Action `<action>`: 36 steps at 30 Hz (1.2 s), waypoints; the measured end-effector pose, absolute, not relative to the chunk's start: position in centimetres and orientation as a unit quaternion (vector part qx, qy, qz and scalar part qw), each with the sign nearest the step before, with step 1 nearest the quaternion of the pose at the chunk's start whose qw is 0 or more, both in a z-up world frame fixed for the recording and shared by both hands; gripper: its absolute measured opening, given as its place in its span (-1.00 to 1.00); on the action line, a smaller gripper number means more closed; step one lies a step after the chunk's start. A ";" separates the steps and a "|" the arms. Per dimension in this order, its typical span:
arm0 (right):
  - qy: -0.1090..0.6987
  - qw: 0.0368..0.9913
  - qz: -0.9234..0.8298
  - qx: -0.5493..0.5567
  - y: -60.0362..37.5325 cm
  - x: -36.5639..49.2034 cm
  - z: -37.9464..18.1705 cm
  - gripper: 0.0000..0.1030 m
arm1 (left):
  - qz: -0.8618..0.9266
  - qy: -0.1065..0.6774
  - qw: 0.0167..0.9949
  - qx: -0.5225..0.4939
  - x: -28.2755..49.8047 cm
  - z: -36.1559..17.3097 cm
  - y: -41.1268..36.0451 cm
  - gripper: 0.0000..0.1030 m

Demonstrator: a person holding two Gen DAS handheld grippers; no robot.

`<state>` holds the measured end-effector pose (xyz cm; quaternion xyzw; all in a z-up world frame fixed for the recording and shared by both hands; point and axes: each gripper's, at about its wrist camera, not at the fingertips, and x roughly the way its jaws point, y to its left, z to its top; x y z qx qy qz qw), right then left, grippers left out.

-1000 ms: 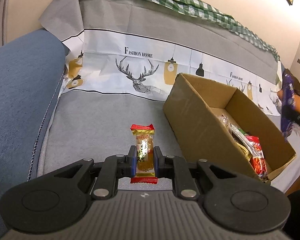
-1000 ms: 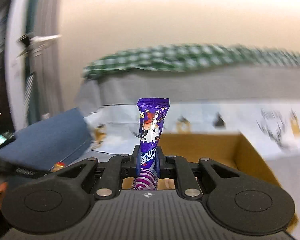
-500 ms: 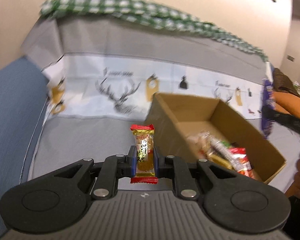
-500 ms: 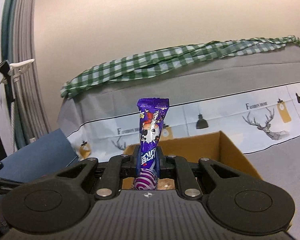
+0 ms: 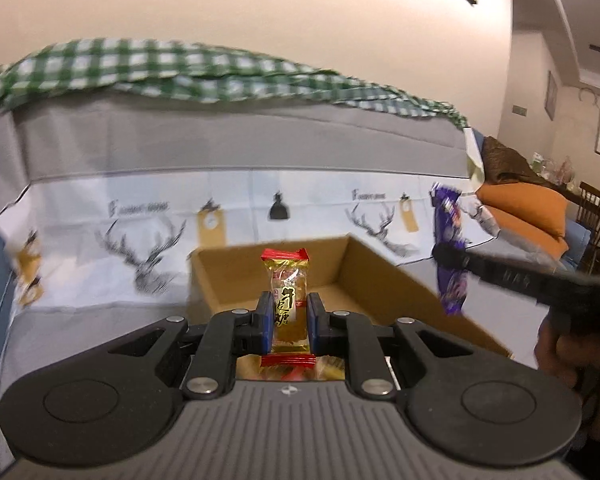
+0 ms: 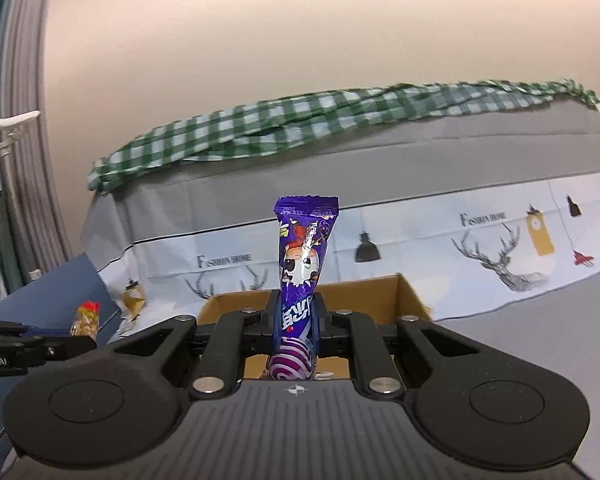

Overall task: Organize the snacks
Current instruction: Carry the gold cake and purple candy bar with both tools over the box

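Mid-task, judging by both views. Left gripper [image 5: 287, 322] clenched on yellow candy [image 5: 286, 306] w/ red ends, held upright, just over near edge of cardboard box [image 5: 384, 276]. Right gripper [image 6: 296, 322] clamped on purple snack pack [image 6: 303, 256], also upright, in front of same box [image 6: 410, 294], approx. above its opening. Box on grey sofa cover w/ deer print [image 5: 156, 256]. Some wrappers visible inside box under left fingers, red and yellow, but count impossible to tell. So: part of snacks probably already in box; two pieces in hand, not yet dropped. Left to do, probably: release both into box, then collect any rest. No other loose snacks visible on sofa, though lower area hidden by gripper bodies. Checked green cloth [image 6: 300, 128] on sofa back, not concerned.
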<state>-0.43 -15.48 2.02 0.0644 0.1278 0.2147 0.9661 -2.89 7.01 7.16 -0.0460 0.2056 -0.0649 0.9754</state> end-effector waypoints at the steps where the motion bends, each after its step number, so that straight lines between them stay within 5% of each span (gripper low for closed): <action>1: 0.132 0.967 0.208 0.069 -15.8 -0.2 2.0 -0.72 | -0.072 0.200 0.976 -0.040 -2.1 7.6 6.1 -0.65; 36: 0.183 0.973 0.135 0.025 -14.7 1.8 1.5 -0.72 | -0.079 0.264 0.957 -0.086 4.2 4.5 4.4 -0.65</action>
